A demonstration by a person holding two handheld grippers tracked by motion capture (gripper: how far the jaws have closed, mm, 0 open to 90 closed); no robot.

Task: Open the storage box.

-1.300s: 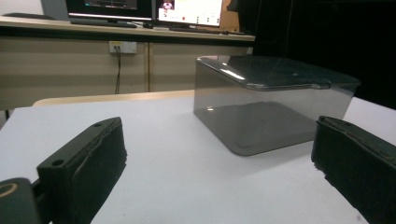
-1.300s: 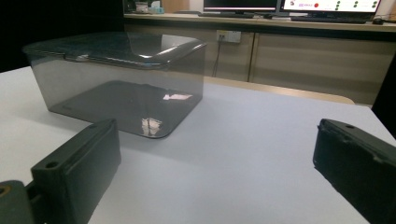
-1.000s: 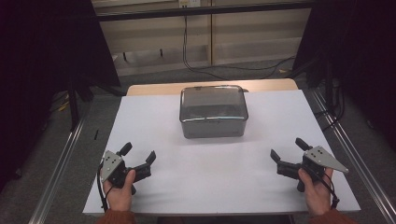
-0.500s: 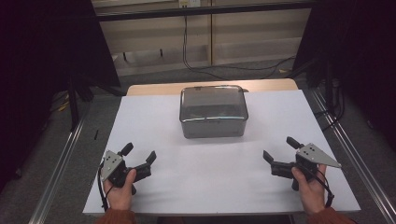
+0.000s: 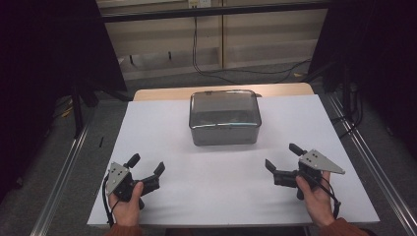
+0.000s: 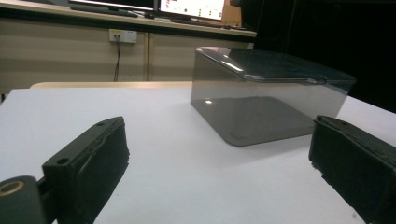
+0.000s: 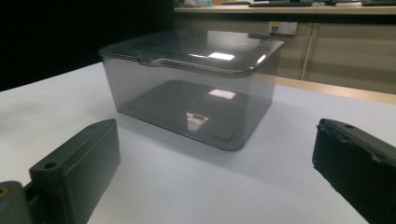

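A smoky transparent plastic box (image 5: 224, 117) with its lid on sits at the far middle of the white table (image 5: 167, 128); it looks empty inside. My left gripper (image 5: 146, 164) rests near the front left of the table, open, nothing between its jaws, and the box (image 6: 266, 93) lies ahead and to the right of it. My right gripper (image 5: 284, 156) is at the front right, open and empty, pointing toward the box (image 7: 196, 84) from a short way off.
Metal rails run along both sides of the table (image 5: 64, 167). Behind the far edge stand a wooden shelf unit with hanging cables (image 5: 196, 44) and a wall socket (image 6: 120, 35). Dark screens flank the table.
My right gripper has moved left and a little forward across the table, toward the box. The left gripper and the box stay where they were.
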